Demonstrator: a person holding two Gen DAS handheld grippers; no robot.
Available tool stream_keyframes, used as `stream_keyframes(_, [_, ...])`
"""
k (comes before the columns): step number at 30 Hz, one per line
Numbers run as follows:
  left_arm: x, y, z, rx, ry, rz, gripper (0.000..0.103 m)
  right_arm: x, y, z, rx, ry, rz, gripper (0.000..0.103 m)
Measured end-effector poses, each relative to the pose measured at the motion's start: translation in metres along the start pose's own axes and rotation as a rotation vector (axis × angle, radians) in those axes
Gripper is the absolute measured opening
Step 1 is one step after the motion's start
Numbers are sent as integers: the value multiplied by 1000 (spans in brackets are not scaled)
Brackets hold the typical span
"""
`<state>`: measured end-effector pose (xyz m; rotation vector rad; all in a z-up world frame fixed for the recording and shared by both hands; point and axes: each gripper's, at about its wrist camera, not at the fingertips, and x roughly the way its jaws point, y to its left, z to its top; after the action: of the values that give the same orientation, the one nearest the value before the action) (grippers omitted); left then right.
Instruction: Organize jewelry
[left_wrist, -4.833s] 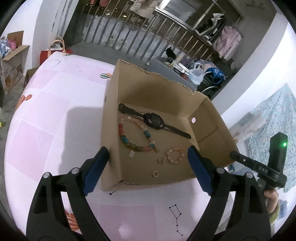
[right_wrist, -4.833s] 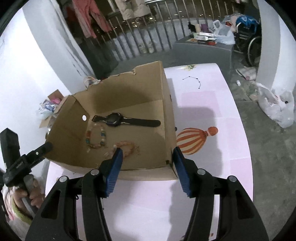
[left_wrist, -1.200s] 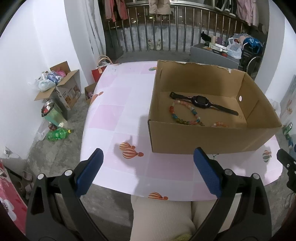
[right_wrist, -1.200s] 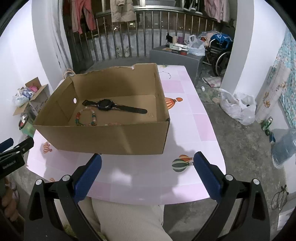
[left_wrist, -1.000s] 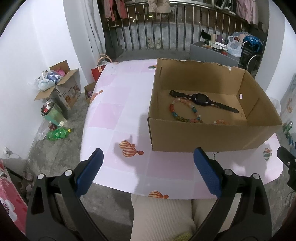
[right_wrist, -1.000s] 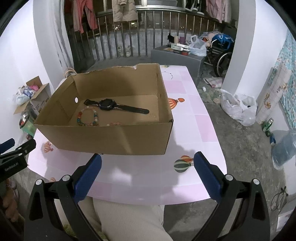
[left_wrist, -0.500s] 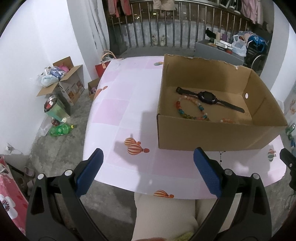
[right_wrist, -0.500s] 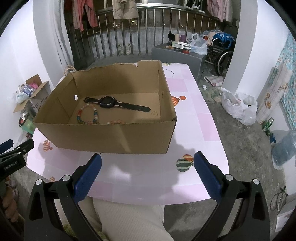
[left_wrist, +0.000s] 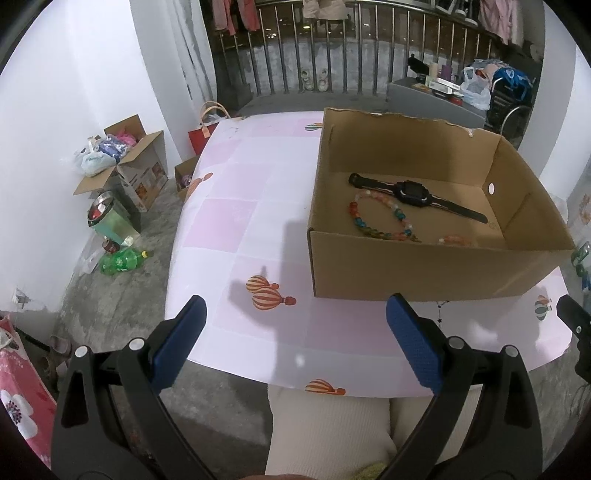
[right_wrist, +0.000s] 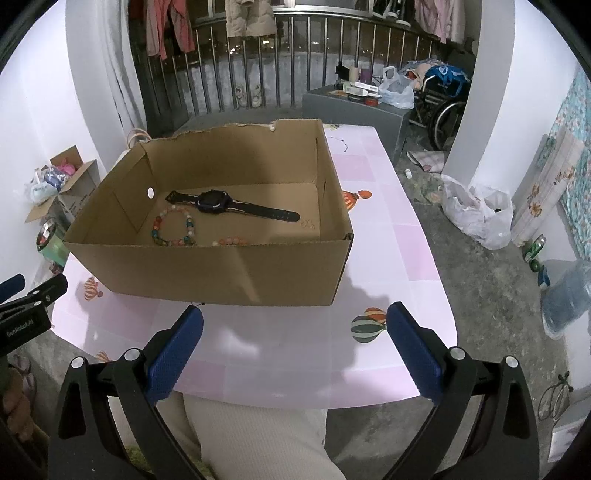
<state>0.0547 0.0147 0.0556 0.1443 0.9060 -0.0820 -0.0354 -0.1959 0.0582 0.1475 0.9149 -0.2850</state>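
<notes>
Behind the worktop (left_wrist: 236, 221) stands a metal railing with clothes hanging on it, and open boxes and bottles lie on the concrete floor to the side. On the pink cloth with balloon prints sits a brown cardboard box (left_wrist: 424, 273), open at the top.

All the jewelry I can see is inside this box. A black watch (left_wrist: 410, 192) lies flat near the far wall, with its long axis running across the view, left to right. Just in front of it is a bracelet of coloured beads (left_wrist: 380, 221), and nearer to the front wall a smaller pink bracelet (left_wrist: 456, 240), partly hidden, so I cannot say if other small pieces lie beside it.

Both grippers hover at the near edge of the worktop, over the person's lap, well apart from the box. The left gripper (left_wrist: 295, 343) is wide open and empty; the box lies ahead of it and to its right. The right gripper (right_wrist: 295, 347) is also wide open and empty; the box lies ahead and a little to its left, so I judge this one better lined up.

The front wall of the box stands between both grippers and the jewelry, so any reach must go over it and then down.
</notes>
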Motion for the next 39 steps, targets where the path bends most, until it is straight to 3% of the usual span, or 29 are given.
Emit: stream_keyframes(39, [-3, -1, -1, 11, 6, -30, 94, -4, 3, 2, -3, -5, 3, 97])
